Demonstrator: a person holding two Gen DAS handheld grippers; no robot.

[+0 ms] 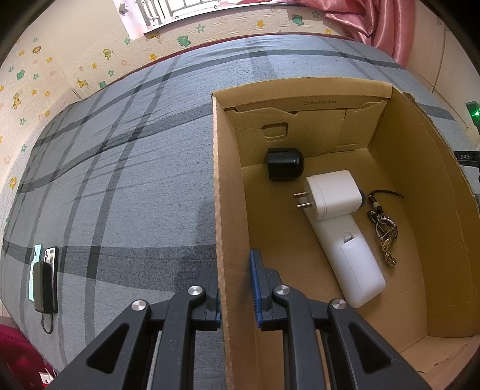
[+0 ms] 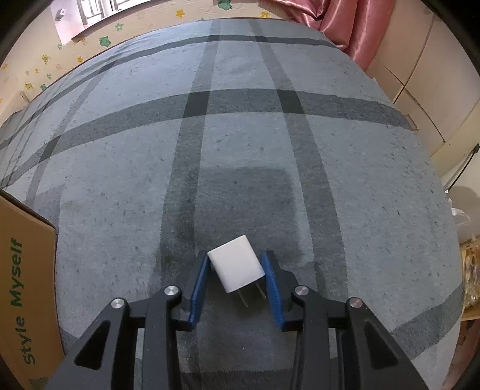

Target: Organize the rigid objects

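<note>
- Left tongs [image 1: 237, 294] straddle cardboard box [image 1: 220, 210] wall, pinched on it.
- Right tongs [image 2: 237, 285] spread round small white charger [image 2: 237, 268], on bed [image 2: 240, 150] nr its front edge; contact unclear.
- Box holds: black cap [image 1: 285, 163], white plug adapter [image 1: 333, 195], white remote [image 1: 351, 258], keychain [image 1: 385, 231].

Plaid grey bedspread [image 1: 120, 180], pink curtain [image 1: 375, 21], stickered wall [image 1: 45, 75], phones [image 1: 45, 270]

A matt, woven grey checked cloth [image 2: 240, 144] is seen across both views. Raw brown corrugated cardboard forms the box [image 1: 444, 210] at right in the left view. Inside, smooth matt white plastic is shown by a charger [image 1: 333, 195], glossy black plastic by a rounded object [image 1: 285, 164], and bright metal by a chain [image 1: 387, 237].
</note>
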